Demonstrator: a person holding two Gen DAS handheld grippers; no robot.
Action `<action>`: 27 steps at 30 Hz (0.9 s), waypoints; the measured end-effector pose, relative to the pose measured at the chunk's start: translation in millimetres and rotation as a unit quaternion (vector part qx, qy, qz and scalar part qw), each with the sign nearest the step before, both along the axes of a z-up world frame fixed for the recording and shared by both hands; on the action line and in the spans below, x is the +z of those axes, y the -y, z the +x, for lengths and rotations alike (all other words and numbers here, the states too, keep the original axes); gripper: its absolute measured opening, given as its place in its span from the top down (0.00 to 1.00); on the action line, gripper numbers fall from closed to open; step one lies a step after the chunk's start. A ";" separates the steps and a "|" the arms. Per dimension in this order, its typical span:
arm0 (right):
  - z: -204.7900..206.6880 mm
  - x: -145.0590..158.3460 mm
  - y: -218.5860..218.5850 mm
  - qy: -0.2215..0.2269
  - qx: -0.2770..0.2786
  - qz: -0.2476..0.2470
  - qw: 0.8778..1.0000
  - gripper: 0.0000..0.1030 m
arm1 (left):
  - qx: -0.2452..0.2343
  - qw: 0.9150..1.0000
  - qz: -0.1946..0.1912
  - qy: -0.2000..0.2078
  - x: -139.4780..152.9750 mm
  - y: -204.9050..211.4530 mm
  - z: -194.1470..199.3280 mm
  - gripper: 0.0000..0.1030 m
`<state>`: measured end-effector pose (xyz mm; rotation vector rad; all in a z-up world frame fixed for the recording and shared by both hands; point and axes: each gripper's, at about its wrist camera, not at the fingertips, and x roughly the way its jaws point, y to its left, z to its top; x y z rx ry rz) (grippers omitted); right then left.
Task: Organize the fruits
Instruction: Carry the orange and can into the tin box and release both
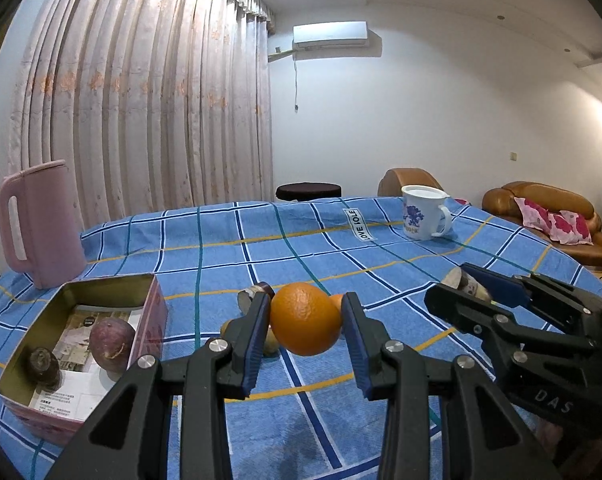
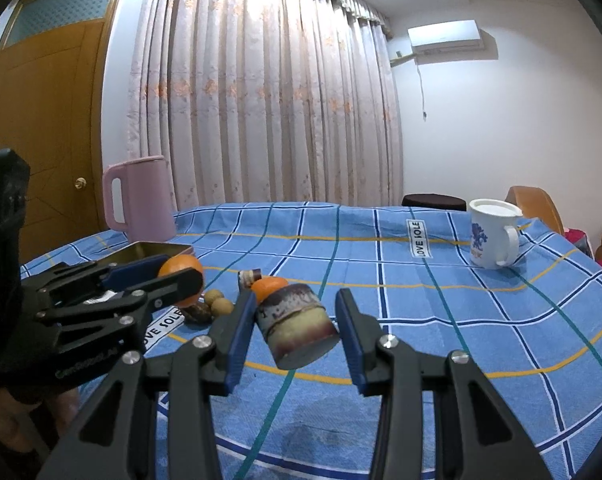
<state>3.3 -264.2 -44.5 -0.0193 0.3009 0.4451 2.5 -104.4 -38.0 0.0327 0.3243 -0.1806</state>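
Both grippers hold fruit above the blue checked bench.
Left gripper jaws pinch a dimpled orange; right gripper jaws clamp a cut sugarcane stub — open cloth beyond, rectangular tin near the left edge.

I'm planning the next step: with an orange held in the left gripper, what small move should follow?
Probably swing the left gripper left over the pink tin: its pads clamp the orange above the cloth, and the tin, already holding two pieces, sits just left.
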 end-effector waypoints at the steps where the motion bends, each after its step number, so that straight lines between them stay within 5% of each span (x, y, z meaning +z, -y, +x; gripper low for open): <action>1: -0.2 -0.2 -0.1 0.000 -0.002 0.000 1.000 0.57 | 0.001 1.000 0.000 0.000 0.2 0.5 -1.1 0.62; 15: 8.6 28.9 -20.8 -0.013 0.035 0.021 0.999 0.57 | 0.042 0.999 -0.007 -0.014 18.7 -37.3 -3.7 0.62; 27: 24.1 61.1 -107.2 -0.022 0.145 0.016 0.989 0.57 | 0.135 0.989 -0.024 -0.046 21.5 -129.7 -3.5 0.62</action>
